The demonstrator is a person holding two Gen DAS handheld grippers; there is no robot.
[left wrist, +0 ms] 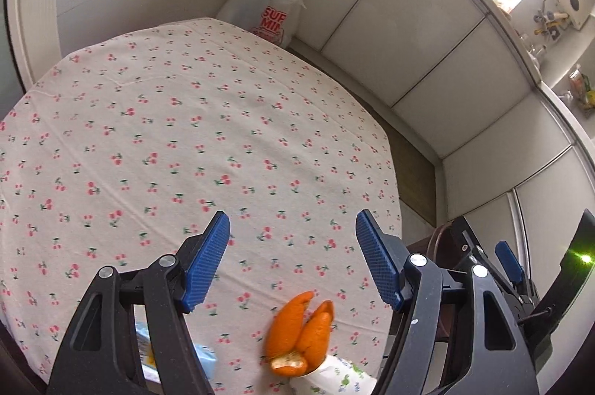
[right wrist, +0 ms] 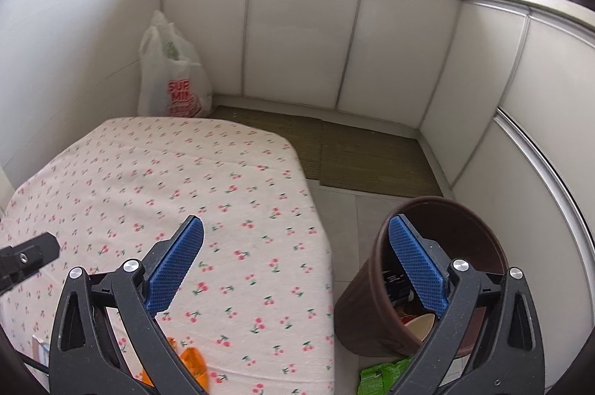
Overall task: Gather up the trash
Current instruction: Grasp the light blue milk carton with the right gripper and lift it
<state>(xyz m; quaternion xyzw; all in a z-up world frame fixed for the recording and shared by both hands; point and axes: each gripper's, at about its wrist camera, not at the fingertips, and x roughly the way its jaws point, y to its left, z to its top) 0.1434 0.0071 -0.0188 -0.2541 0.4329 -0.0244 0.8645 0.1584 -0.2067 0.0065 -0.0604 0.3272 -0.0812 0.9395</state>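
Orange peel (left wrist: 297, 335) lies on the cherry-print tablecloth (left wrist: 186, 134) near the front edge, below and between the blue pads of my left gripper (left wrist: 293, 261), which is open and empty. A crumpled printed paper cup or wrapper (left wrist: 334, 376) sits just under the peel. A light blue packet (left wrist: 204, 357) lies at the lower left. My right gripper (right wrist: 297, 268) is open and empty, straddling the table edge. Its right finger (right wrist: 416, 268) stands in front of a brown bin (right wrist: 427, 276) on the floor holding some trash. The orange peel (right wrist: 193, 363) shows at the bottom of the right wrist view.
A white plastic shopping bag (right wrist: 171, 79) stands in the corner behind the table. White cabinet doors (right wrist: 297, 30) line the back and right. A green wrapper (right wrist: 383, 376) lies on the floor by the bin. A woven mat (right wrist: 353, 157) covers part of the floor.
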